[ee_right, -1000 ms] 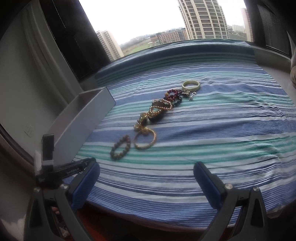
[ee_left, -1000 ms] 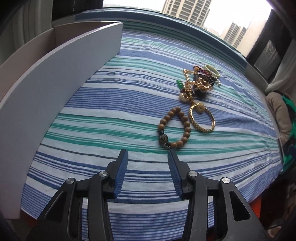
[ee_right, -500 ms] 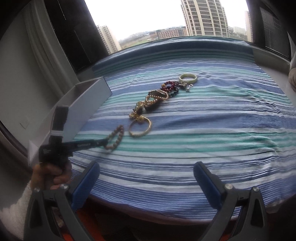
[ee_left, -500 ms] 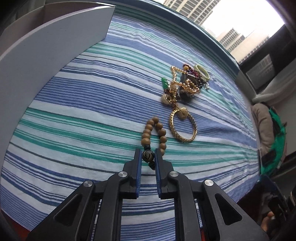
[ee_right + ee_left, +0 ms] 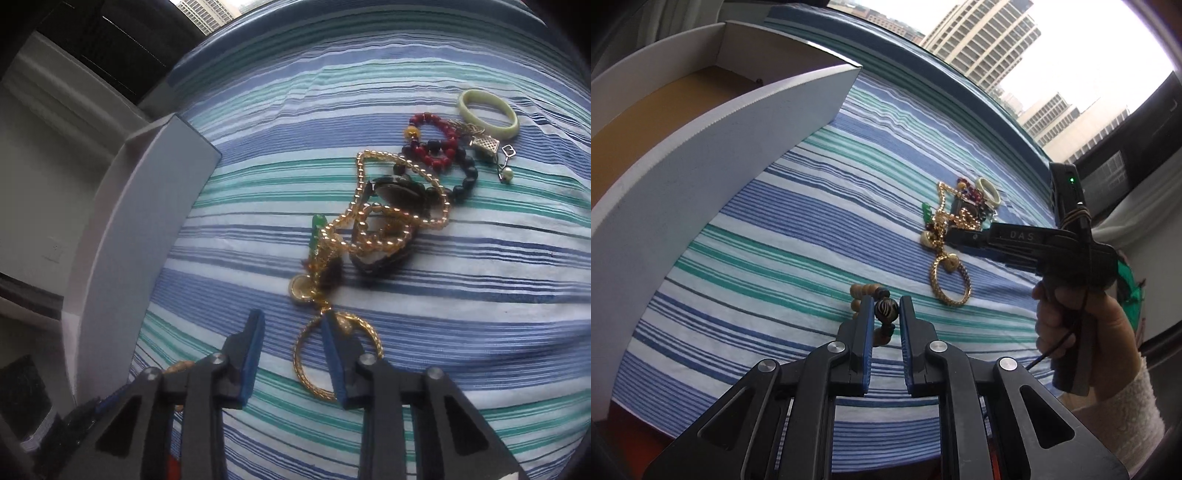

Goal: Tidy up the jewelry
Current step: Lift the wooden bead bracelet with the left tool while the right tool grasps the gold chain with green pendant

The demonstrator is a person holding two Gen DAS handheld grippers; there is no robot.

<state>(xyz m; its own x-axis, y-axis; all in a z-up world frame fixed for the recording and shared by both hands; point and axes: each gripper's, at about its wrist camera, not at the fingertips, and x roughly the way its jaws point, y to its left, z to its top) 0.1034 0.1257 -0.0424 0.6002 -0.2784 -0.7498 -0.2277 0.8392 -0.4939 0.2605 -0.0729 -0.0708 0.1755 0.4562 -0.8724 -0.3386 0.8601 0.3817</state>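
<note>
My left gripper is shut on the striped bead of the wooden bead bracelet, which hangs just above the striped cloth. In the right wrist view my right gripper points down over the gold chain bangle. Its jaws are closing; the bangle's left rim lies between them and the right finger stands inside the ring, with no pad pressing on it. In the left wrist view the bangle lies to the right, with the right gripper just beyond it.
An open grey box with a brown floor stands at the left, its wall close to the bangle. Behind the bangle lies a tangle: gold bead necklace, red bead bracelet, pale green bangle, earrings.
My left gripper shut on the wooden bracelet's striped bead and lifted it slightly. My right gripper swung forward and down to the gold bangle, and its jaws narrowed from wide open.
</note>
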